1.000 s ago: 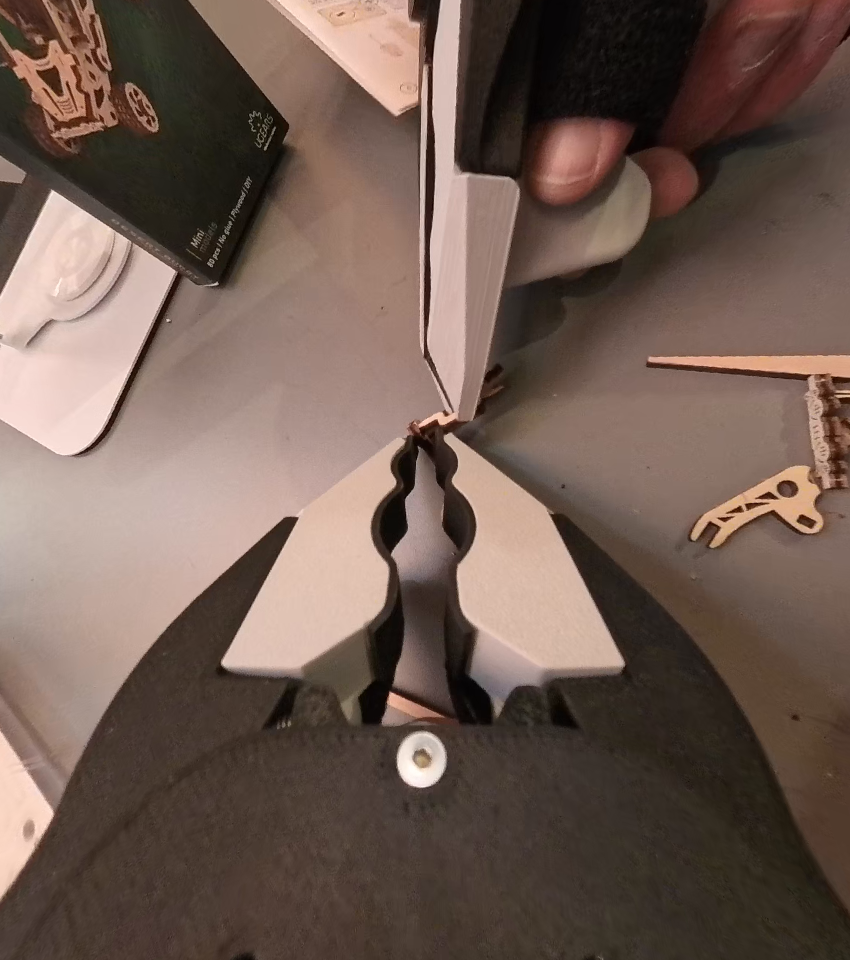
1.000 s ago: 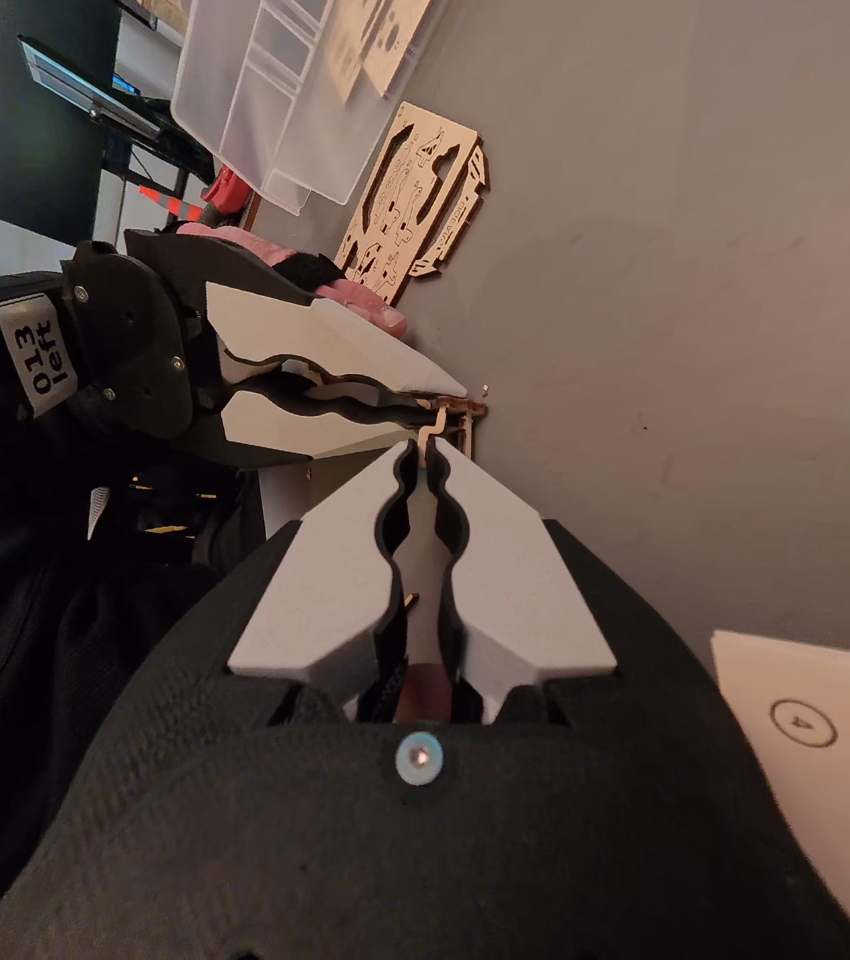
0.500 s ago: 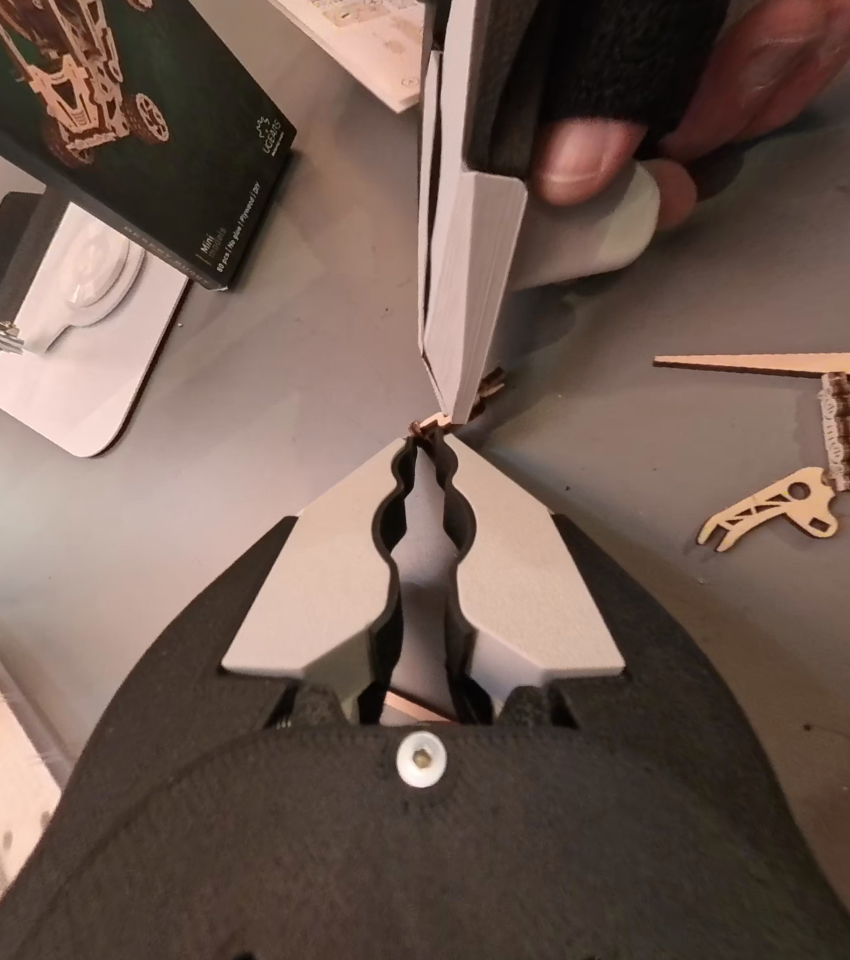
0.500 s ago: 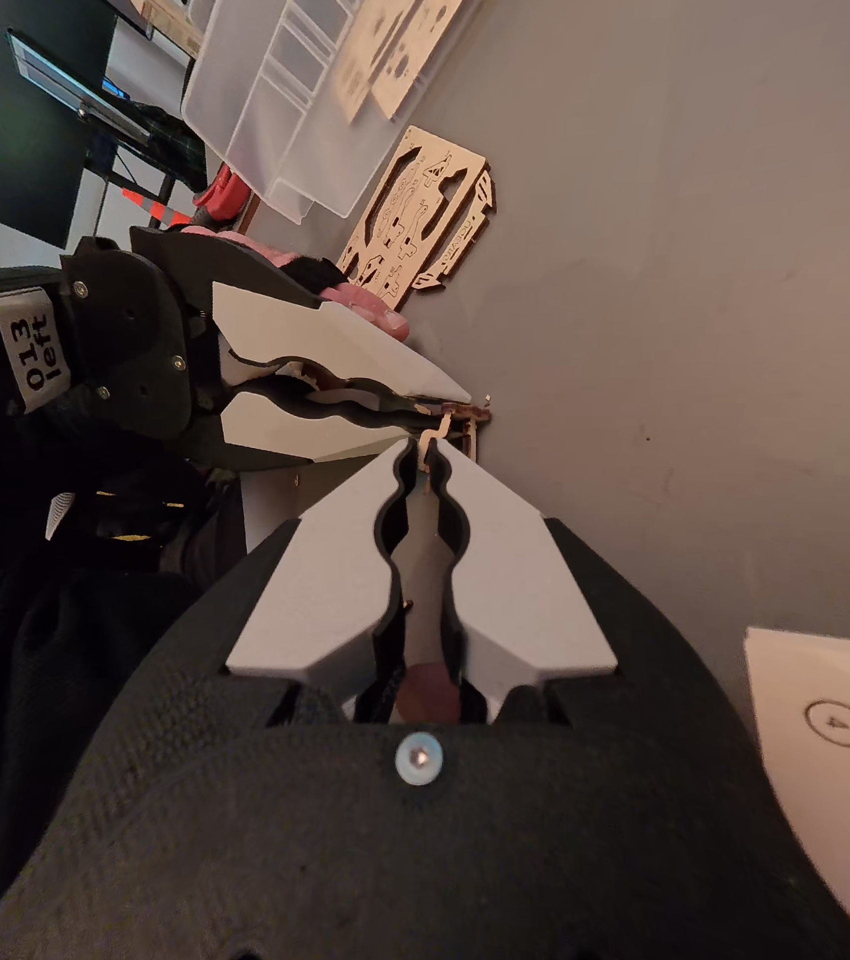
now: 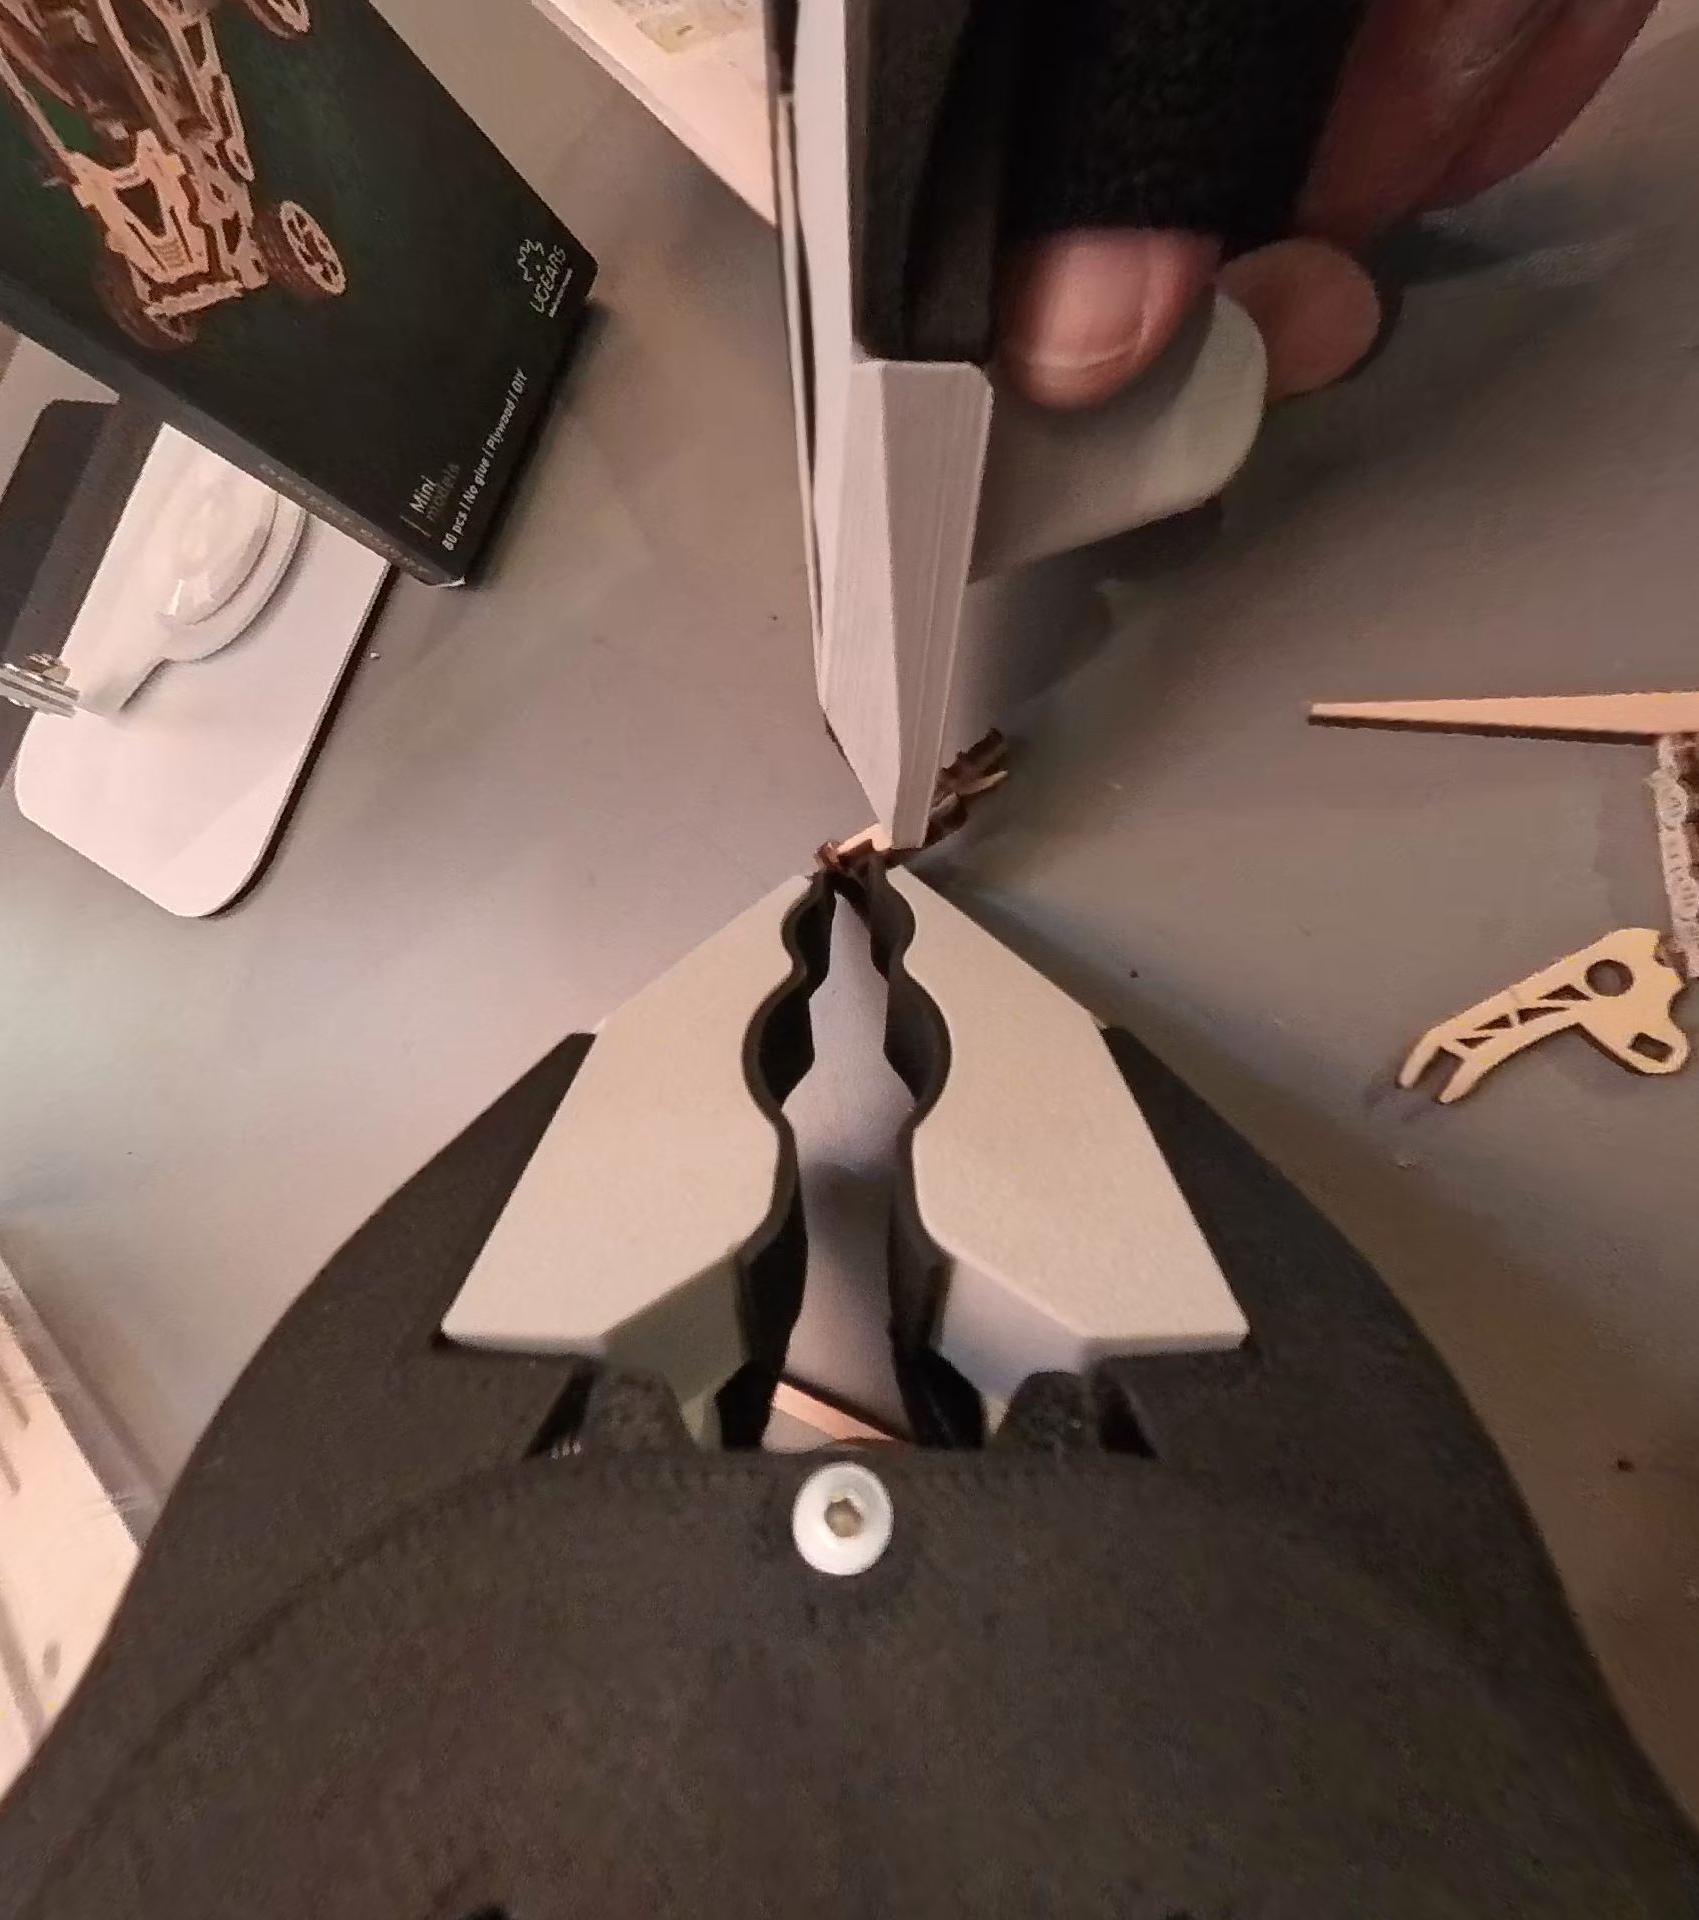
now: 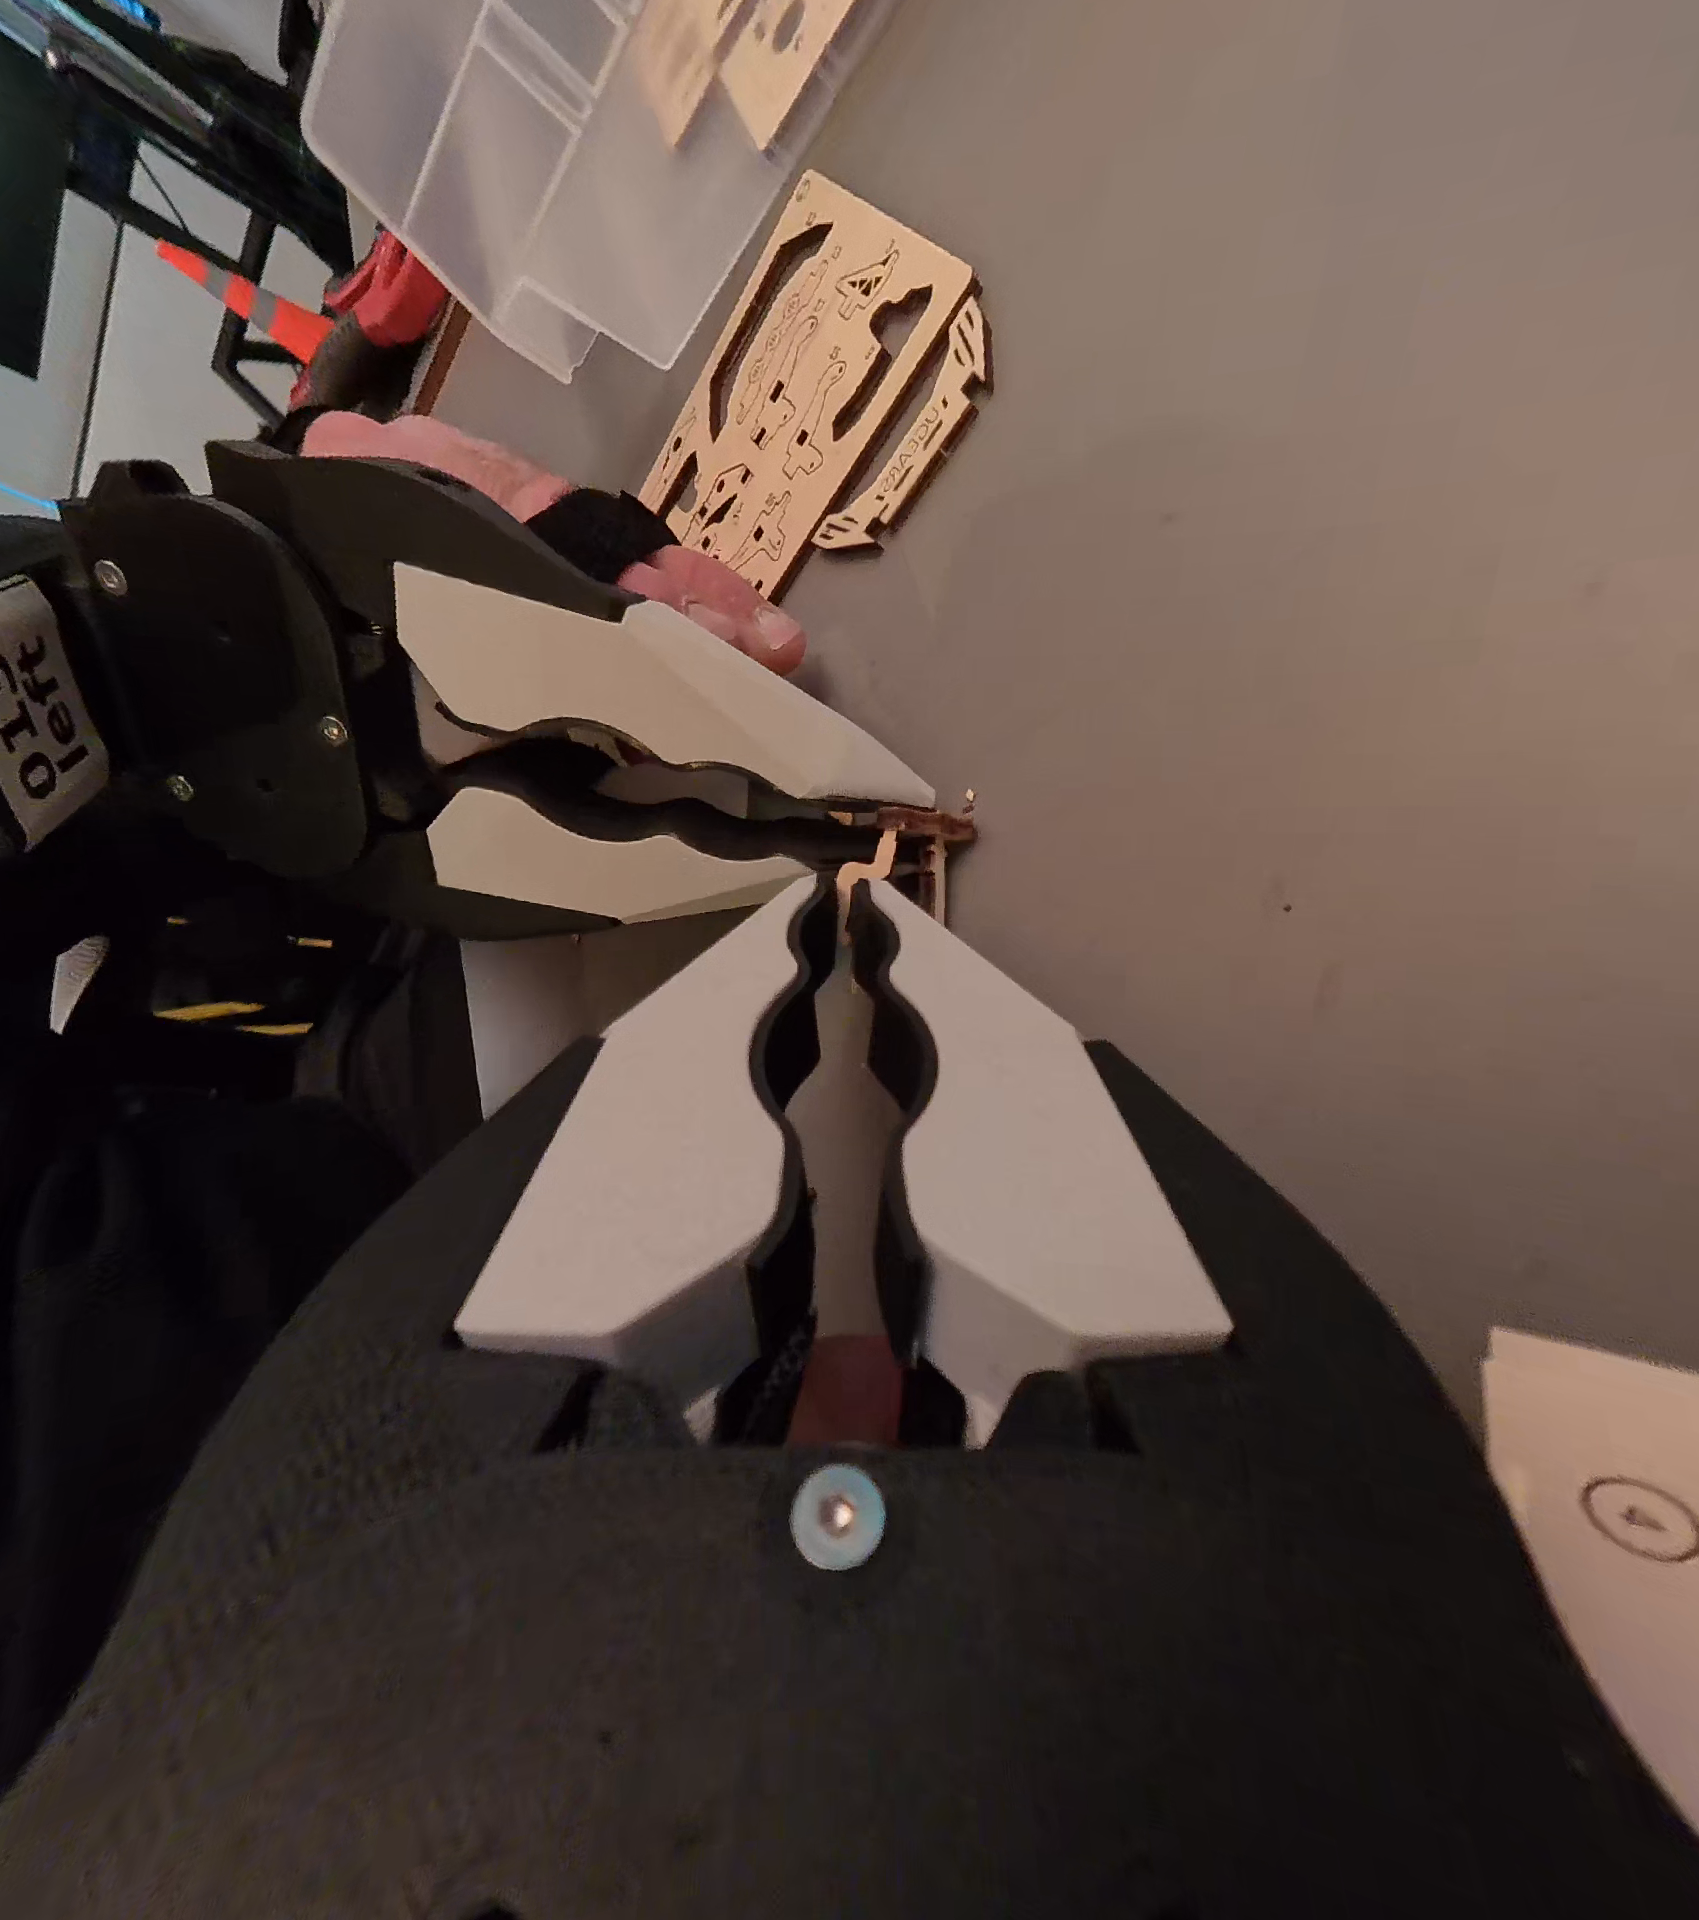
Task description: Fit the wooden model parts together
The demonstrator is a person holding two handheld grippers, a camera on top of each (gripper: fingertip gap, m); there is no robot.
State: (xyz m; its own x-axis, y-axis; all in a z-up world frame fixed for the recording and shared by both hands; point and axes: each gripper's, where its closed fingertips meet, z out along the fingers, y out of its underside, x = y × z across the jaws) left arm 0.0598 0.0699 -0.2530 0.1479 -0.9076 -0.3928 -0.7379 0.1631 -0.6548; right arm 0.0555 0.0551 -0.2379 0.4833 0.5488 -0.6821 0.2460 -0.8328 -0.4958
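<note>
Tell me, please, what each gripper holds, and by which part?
Left gripper: small wooden assembly, by its near end. Right gripper: thin wooden piece, by its lower end.

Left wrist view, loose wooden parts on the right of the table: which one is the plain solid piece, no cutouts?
The long tapered stick, farthest back of the group: solid, pointed at its left end, rounded at its right. The curved arm piece nearer the camera has holes and lattice slots.

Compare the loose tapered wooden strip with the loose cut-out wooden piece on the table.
The strip is solid, straight and tapers to a point; the cut-out piece is curved with holes. The strip lies farther from the camera, the cut-out piece nearer. Both are pale wood lying flat on the grey table.
</note>
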